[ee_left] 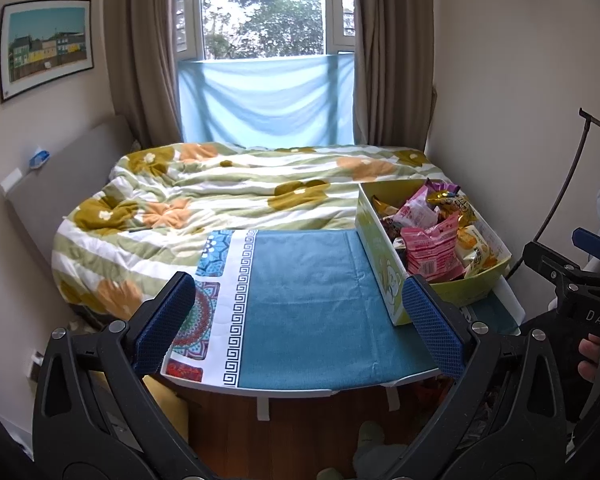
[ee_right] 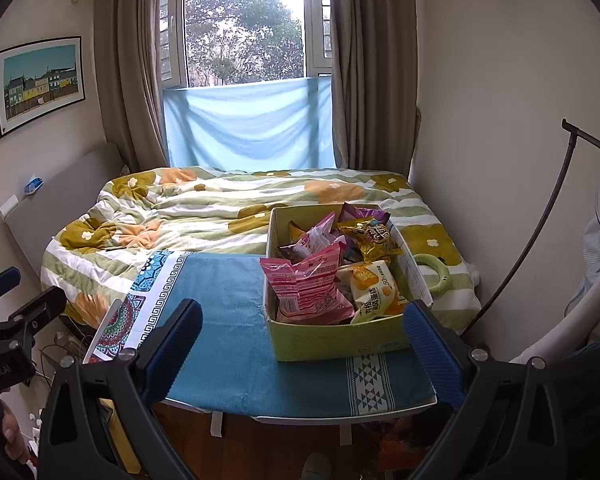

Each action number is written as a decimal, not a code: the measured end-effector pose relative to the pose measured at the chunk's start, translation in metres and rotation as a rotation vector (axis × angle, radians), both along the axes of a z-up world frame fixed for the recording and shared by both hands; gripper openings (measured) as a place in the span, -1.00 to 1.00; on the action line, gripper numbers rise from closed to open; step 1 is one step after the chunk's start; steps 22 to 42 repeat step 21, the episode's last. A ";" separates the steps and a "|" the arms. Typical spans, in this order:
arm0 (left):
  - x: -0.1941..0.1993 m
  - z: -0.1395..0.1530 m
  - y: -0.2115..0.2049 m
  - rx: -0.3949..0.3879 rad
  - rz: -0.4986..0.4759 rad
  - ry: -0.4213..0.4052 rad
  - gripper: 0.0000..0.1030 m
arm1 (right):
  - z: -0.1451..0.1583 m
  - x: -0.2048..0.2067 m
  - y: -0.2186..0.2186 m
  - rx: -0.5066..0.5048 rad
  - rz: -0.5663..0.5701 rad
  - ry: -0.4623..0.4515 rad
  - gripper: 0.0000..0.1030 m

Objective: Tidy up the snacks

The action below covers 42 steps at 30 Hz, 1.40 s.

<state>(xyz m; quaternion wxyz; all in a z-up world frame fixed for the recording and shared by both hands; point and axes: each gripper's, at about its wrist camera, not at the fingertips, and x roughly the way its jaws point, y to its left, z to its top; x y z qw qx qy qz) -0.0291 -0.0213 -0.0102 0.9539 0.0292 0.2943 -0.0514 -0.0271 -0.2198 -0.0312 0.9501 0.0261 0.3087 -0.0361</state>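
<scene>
— Behind the table lay the bed; our snacks sat heaped in the box at the table's right edge.
— We held both grippers' fingers wide, empty. A clumsy reach might have tipped that box.

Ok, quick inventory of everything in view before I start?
table: one, teal patterned cloth on top, against the bed foot
box: one, green, open, right side of the table
snacks: several packets inside the box; pink, yellow-white, gold, purple; exact count hidden
ring: one, green, on the bed right of the box
bed: one, green-striped floral quilt
picture: one, framed, left wall
curtains: brown, beside the window
left gripper: open, empty
right gripper: open, empty
</scene>
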 end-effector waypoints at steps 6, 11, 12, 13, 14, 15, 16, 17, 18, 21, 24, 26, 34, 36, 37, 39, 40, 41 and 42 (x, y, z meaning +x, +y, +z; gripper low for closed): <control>-0.001 0.002 -0.002 -0.003 0.001 -0.007 0.99 | -0.001 0.001 -0.002 -0.002 0.000 0.003 0.94; -0.004 0.007 -0.003 -0.020 -0.012 -0.031 0.99 | -0.002 0.001 -0.004 -0.002 0.000 0.003 0.94; -0.005 0.009 -0.004 -0.022 -0.013 -0.037 0.99 | -0.002 0.002 -0.004 -0.001 0.000 0.004 0.94; -0.005 0.009 -0.004 -0.021 -0.011 -0.041 0.99 | -0.002 0.001 -0.004 -0.001 0.000 0.004 0.94; -0.005 0.010 -0.005 -0.018 -0.010 -0.043 0.99 | -0.001 0.002 -0.004 -0.002 0.000 0.004 0.94; -0.004 0.010 -0.006 -0.016 -0.012 -0.042 0.99 | -0.002 0.002 -0.005 -0.001 0.000 0.005 0.94; -0.003 0.010 -0.006 -0.016 -0.013 -0.040 0.99 | -0.003 0.003 -0.007 0.001 0.000 0.006 0.94; -0.002 0.010 -0.008 -0.016 -0.012 -0.039 0.99 | -0.003 0.003 -0.009 0.001 -0.001 0.007 0.94; -0.001 0.009 -0.009 -0.015 -0.011 -0.039 0.99 | -0.003 0.003 -0.009 0.001 -0.001 0.008 0.94; -0.001 0.009 -0.013 -0.011 -0.011 -0.041 0.99 | -0.004 0.005 -0.013 0.001 0.000 0.013 0.94; -0.001 0.009 -0.013 -0.011 -0.011 -0.041 0.99 | -0.004 0.005 -0.013 0.001 0.000 0.013 0.94; -0.001 0.009 -0.013 -0.011 -0.011 -0.041 0.99 | -0.004 0.005 -0.013 0.001 0.000 0.013 0.94; -0.001 0.009 -0.013 -0.011 -0.011 -0.041 0.99 | -0.004 0.005 -0.013 0.001 0.000 0.013 0.94; -0.001 0.009 -0.013 -0.011 -0.011 -0.041 0.99 | -0.004 0.005 -0.013 0.001 0.000 0.013 0.94; -0.001 0.009 -0.013 -0.011 -0.011 -0.041 0.99 | -0.004 0.005 -0.013 0.001 0.000 0.013 0.94; -0.001 0.009 -0.013 -0.011 -0.011 -0.041 0.99 | -0.004 0.005 -0.013 0.001 0.000 0.013 0.94; -0.001 0.009 -0.013 -0.011 -0.011 -0.041 0.99 | -0.004 0.005 -0.013 0.001 0.000 0.013 0.94; -0.001 0.009 -0.013 -0.011 -0.011 -0.041 0.99 | -0.004 0.005 -0.013 0.001 0.000 0.013 0.94; -0.001 0.009 -0.013 -0.011 -0.011 -0.041 0.99 | -0.004 0.005 -0.013 0.001 0.000 0.013 0.94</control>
